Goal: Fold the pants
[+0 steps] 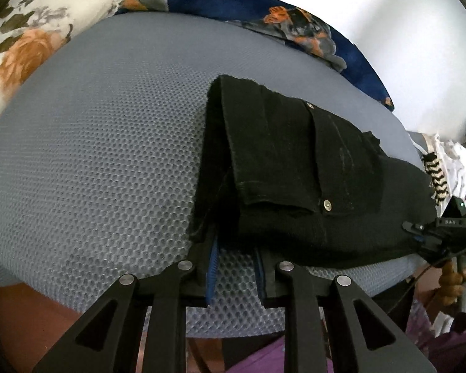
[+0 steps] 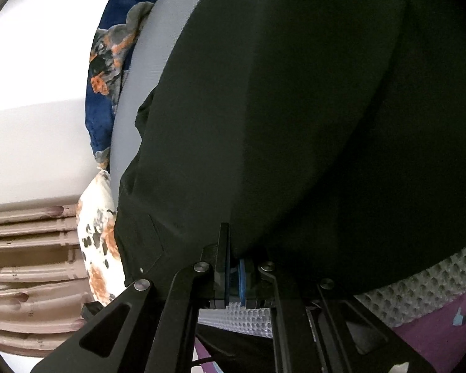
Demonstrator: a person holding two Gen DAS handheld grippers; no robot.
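Black pants [image 1: 295, 174] lie folded on the grey-blue mesh bed cover [image 1: 93, 155], right of centre in the left wrist view. My left gripper [image 1: 236, 258] is open at the pants' near edge, its blue-padded fingers [image 1: 212, 264] apart with mesh showing between them. My right gripper [image 1: 432, 239] shows at the pants' right edge. In the right wrist view the pants [image 2: 295, 108] fill the frame, and the right gripper [image 2: 233, 267] is nearly closed on the pants' near edge.
A white floral pillow [image 1: 24, 40] lies at the far left and a blue floral blanket [image 1: 264, 18] along the back by a white wall. Striped and white cloths [image 1: 438, 174] lie at the right edge. A slatted wooden panel [image 2: 30, 264] stands beside the bed.
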